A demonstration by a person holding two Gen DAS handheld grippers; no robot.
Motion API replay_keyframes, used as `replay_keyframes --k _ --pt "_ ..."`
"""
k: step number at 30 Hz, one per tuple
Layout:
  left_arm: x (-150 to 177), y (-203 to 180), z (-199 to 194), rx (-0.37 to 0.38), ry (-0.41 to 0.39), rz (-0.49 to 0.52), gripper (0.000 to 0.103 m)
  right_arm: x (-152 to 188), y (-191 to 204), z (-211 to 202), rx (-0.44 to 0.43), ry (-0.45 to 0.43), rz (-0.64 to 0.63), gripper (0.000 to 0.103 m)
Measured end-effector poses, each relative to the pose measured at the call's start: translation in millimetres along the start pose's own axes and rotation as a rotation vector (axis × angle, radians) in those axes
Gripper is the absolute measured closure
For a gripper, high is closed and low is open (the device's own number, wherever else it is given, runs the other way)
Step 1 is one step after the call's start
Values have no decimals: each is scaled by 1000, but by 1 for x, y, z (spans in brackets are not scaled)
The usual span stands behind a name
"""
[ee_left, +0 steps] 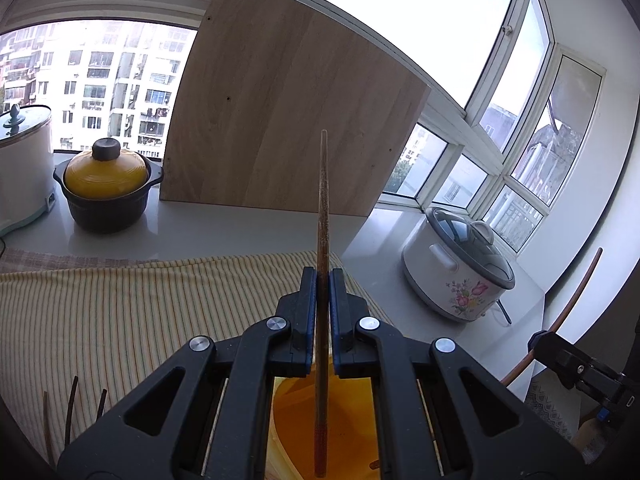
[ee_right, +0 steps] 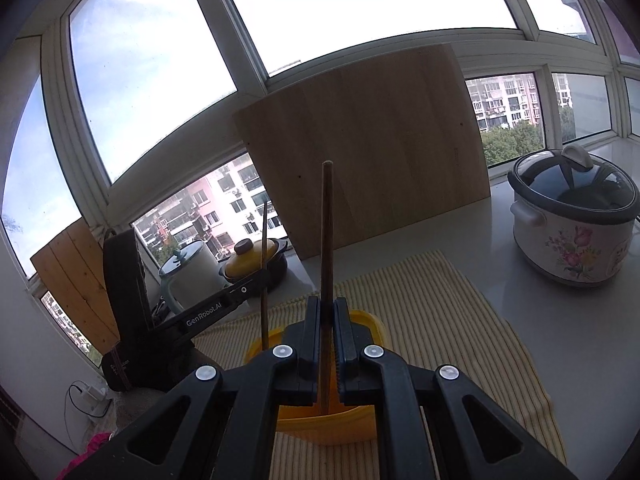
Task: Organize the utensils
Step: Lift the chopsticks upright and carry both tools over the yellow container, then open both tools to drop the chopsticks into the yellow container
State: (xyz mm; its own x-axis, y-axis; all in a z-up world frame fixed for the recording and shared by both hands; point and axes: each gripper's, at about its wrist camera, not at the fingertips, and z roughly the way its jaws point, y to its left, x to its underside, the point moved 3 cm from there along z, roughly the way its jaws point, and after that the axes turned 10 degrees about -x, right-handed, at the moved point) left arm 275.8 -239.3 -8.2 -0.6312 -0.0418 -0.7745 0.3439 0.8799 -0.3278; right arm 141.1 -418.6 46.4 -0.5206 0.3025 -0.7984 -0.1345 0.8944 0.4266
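The left gripper (ee_left: 323, 280) is clamped on a brown chopstick (ee_left: 322, 216) that stands upright between its blue-lined pads, the tip reaching well above the fingers and the lower end hanging down over the open mouth of a yellow container (ee_left: 320, 412) directly beneath it. The right gripper (ee_right: 328, 312) is likewise closed on a second chopstick (ee_right: 327, 232), held upright, its lower end dipping inside the same yellow container (ee_right: 320, 424), which sits under and just ahead of the fingers on a striped yellow cloth (ee_right: 440, 320).

In the right wrist view, the left gripper (ee_right: 262, 276) appears to the left of the right one, with its chopstick (ee_right: 264, 240) poised over the container's far left rim. In the left wrist view, part of the right gripper's body shows at the far right edge, with a thin brown stick rising from it.

Ahead of both grippers, a wooden board (ee_left: 288, 112) leans against the window. To the left of the left gripper stand a yellow-lidded dark pot (ee_left: 106, 188) and a white cooker (ee_left: 24, 168). To the right, on the pale tabletop (ee_left: 380, 248), sits a flowered rice cooker (ee_left: 456, 268). Three more dark sticks (ee_left: 72, 408) poke up at the lower left of the left gripper.
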Motion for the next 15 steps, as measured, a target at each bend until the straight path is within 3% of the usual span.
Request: replay_keyframes --k 15 --pt "22 -1 -23 37 41 50 99 26 -3 28 8 87 19 97"
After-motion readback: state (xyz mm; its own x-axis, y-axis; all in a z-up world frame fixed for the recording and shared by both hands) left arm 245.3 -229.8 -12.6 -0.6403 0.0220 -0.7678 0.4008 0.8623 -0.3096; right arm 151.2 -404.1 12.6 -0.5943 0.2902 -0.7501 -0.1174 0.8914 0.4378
